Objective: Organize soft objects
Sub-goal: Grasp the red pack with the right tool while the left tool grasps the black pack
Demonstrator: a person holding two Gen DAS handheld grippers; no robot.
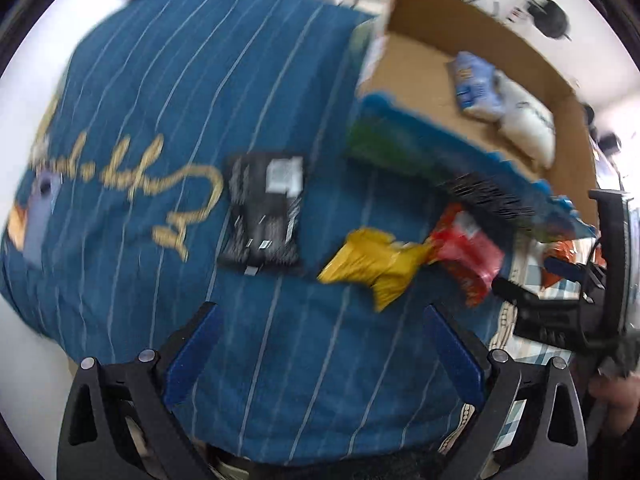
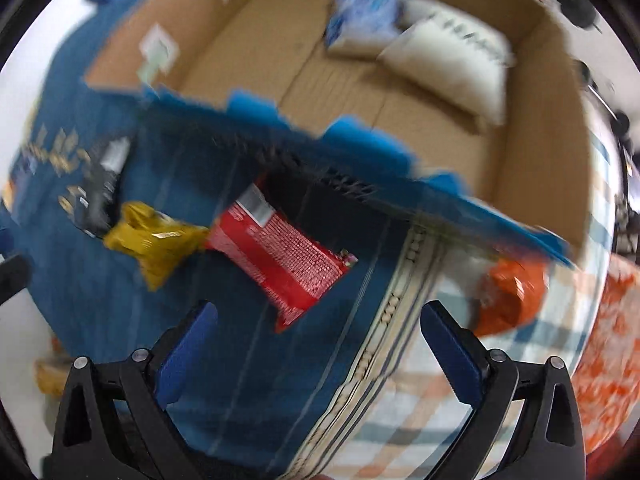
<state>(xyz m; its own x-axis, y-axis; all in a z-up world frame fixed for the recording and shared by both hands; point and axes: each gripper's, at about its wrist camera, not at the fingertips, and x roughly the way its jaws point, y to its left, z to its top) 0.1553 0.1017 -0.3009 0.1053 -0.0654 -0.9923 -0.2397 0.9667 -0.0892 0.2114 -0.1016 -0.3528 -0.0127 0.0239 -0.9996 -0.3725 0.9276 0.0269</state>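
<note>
Both frames are motion-blurred, so no packet print reads. The left gripper (image 1: 320, 344) and right gripper (image 2: 320, 344) hang with fingers spread, holding nothing. On the blue striped cloth (image 1: 160, 80) (gold script, illegible) lie a black packet (image 1: 262, 210), yellow packet (image 1: 372, 266) and red packet (image 2: 280, 256). A blue packet (image 2: 360, 16) and white pillow (image 2: 452, 60) sit inside the cardboard box (image 2: 536, 168).

Blurred orange packet (image 2: 510, 294), contents unreadable.
</note>
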